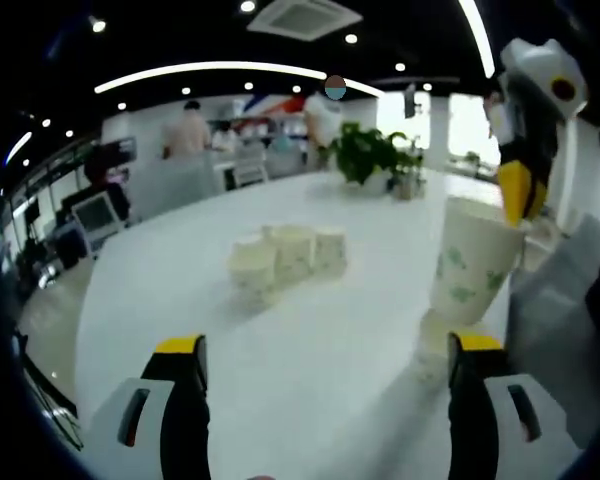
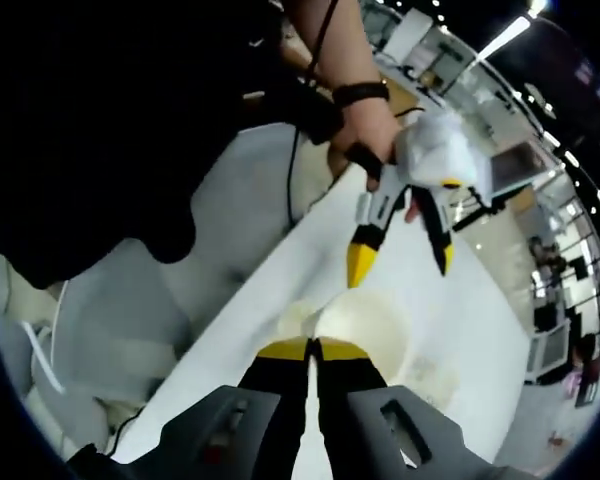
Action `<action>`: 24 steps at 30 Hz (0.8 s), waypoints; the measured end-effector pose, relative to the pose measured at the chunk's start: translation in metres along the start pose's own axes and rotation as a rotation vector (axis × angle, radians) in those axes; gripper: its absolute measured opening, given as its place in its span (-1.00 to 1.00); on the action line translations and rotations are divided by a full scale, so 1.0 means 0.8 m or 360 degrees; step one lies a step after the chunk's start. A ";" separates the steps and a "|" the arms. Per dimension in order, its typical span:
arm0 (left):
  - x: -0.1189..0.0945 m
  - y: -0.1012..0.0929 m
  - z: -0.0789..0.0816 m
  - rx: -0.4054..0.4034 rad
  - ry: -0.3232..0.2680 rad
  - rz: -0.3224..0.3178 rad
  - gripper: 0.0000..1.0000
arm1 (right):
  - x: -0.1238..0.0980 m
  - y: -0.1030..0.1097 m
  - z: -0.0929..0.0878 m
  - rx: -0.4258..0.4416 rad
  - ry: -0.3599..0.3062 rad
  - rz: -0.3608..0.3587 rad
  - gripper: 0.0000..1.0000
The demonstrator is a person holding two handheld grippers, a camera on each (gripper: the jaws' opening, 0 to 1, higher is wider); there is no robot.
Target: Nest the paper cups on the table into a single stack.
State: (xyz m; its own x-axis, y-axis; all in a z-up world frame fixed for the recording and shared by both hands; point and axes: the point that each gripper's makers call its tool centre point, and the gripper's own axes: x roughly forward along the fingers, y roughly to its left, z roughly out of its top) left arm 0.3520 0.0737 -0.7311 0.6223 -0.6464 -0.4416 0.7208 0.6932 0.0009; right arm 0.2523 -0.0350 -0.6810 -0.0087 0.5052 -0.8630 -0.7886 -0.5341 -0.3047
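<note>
Paper cups: white with pale green print, one held, three loose, one beneath.

Held cup [image 1: 470, 262]: upright, mouth up, lifted at the right of the left gripper view, its rim pinched by the right gripper [image 1: 520, 200]; in the right gripper view the same cup [image 2: 365, 330] shows its open cream interior just ahead of the closed yellow tips. Cluster of three cups [image 1: 285, 262]: upright, touching one another in a tight group near the middle of the white table [image 1: 310, 370], well apart from the held one. Lower cup [image 1: 432, 355]: directly under the held cup on the table, blurred, pose unclear.
</note>
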 end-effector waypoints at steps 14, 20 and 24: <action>-0.002 0.001 -0.004 -0.0008 0.0001 0.0009 0.98 | 0.020 0.009 -0.015 0.0058 0.0033 0.0039 -1.00; -0.001 0.000 -0.004 -0.0023 -0.0003 0.0015 0.98 | 0.028 0.015 -0.013 0.0046 0.0037 0.0068 -1.00; -0.001 -0.001 -0.007 -0.0027 0.0005 0.0014 0.98 | 0.033 0.018 -0.011 0.0042 0.0039 0.0080 -1.00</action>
State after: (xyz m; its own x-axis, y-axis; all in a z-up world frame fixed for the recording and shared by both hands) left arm 0.3495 0.0756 -0.7360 0.6276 -0.6394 -0.4442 0.7101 0.7041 -0.0103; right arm 0.2464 -0.0353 -0.7120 -0.0342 0.4614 -0.8865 -0.8036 -0.5401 -0.2501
